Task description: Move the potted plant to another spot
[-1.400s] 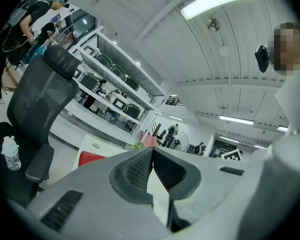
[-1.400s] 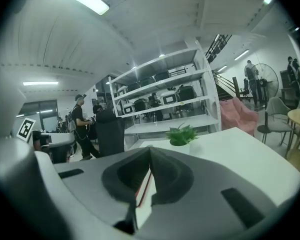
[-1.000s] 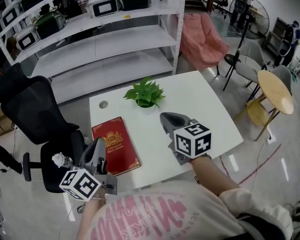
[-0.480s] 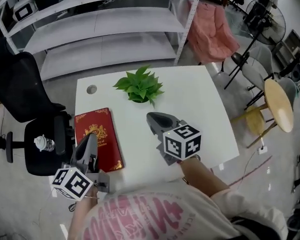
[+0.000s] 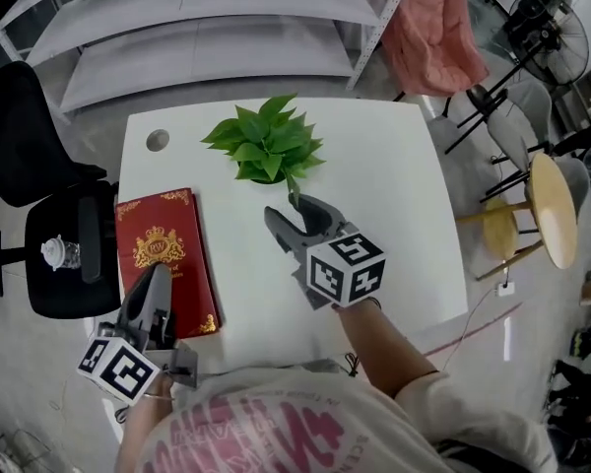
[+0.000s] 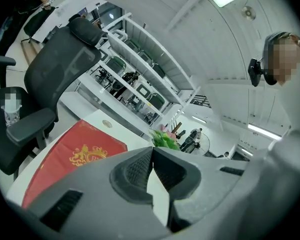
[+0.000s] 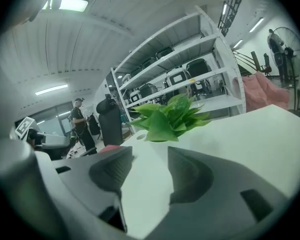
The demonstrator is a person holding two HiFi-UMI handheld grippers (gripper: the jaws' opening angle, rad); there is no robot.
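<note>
The potted plant [image 5: 266, 146], a small bush of green leaves, stands on the white table [image 5: 394, 185] toward its far side. It also shows in the right gripper view [image 7: 167, 116] and, small, in the left gripper view [image 6: 165, 138]. My right gripper [image 5: 295, 212] points at the plant from just short of it. Its jaws [image 7: 149, 156] are opening, with only bare tabletop between them. My left gripper [image 5: 158, 279] hangs at the near left, over the red book's near corner. Its jaw tips [image 6: 152, 151] meet and hold nothing.
A red book with a gold crest [image 5: 163, 259] lies at the table's left. A round cable hole [image 5: 158, 140] is at the far left corner. A black office chair [image 5: 49, 225] with a bottle [image 5: 57, 252] stands left of the table; white shelving [image 5: 207, 28] behind, a round wooden side table [image 5: 552, 210] right.
Both grippers came down toward the table. The right one moved closer to the plant and its jaws parted from shut. The left one stayed shut near the book.
</note>
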